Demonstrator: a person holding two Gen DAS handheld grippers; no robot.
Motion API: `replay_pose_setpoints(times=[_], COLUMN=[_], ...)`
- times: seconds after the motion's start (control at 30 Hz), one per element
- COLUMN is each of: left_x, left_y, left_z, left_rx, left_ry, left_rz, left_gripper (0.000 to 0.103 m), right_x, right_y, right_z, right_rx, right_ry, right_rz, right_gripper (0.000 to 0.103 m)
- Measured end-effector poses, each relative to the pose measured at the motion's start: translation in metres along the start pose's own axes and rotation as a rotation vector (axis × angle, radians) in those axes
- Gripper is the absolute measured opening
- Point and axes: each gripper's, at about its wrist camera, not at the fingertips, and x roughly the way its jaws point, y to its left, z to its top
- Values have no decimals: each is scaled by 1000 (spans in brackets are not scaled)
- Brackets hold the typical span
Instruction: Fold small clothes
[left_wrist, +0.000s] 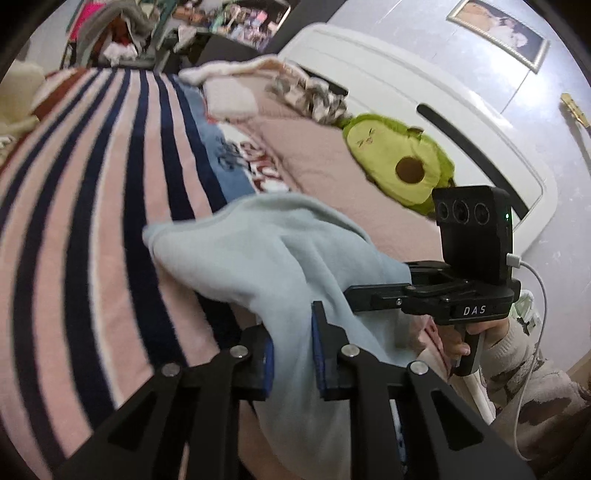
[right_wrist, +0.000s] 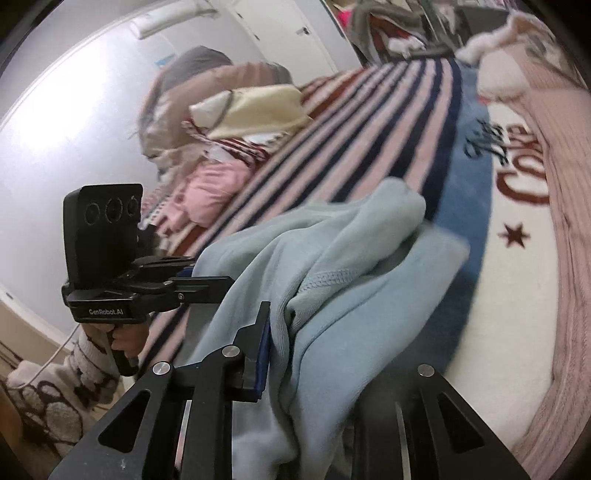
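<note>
Two grippers pinch one pale blue garment (left_wrist: 266, 251) and hold it above the striped blanket (left_wrist: 92, 206) on the bed. The left gripper (left_wrist: 291, 354) clamps its near left edge; the right gripper (right_wrist: 295, 354) clamps its near right edge, one finger hidden under cloth. An avocado cushion (left_wrist: 399, 158) lies far right.

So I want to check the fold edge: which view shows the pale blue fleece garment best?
The right wrist view: the pale blue fleece garment shows its stitched hem and folds, draped past the right gripper. The left wrist view shows only a smooth blurred stretch bunched in the left gripper.
</note>
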Motion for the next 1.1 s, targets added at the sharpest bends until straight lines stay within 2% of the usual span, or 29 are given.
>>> replay_pose_setpoints(times=[0.2, 0.47, 0.63, 0.87, 0.97, 1.1], left_x=[-84, -238, -329, -457, -501, -540], left_y=[-18, -27, -9, 13, 14, 22], left_z=[-2, -12, -25, -61, -76, -96], left_rx=[32, 62, 41, 10, -3, -31], left_ry=[-103, -238, -284, -333, -361, -378], left_rz=[59, 178, 251, 407, 463, 503], left_gripper=[12, 12, 12, 12, 12, 12], right_x=[-11, -6, 27, 83, 96, 113], right_y=[72, 196, 275, 382, 420, 457], right_z=[20, 52, 71, 89, 91, 89], right_rx=[-96, -230, -274, -373, -416, -463], right_ry=[-41, -103, -108, -79, -65, -36], right_rz=[29, 130, 228, 367, 422, 473], right_gripper=[17, 17, 17, 17, 17, 16])
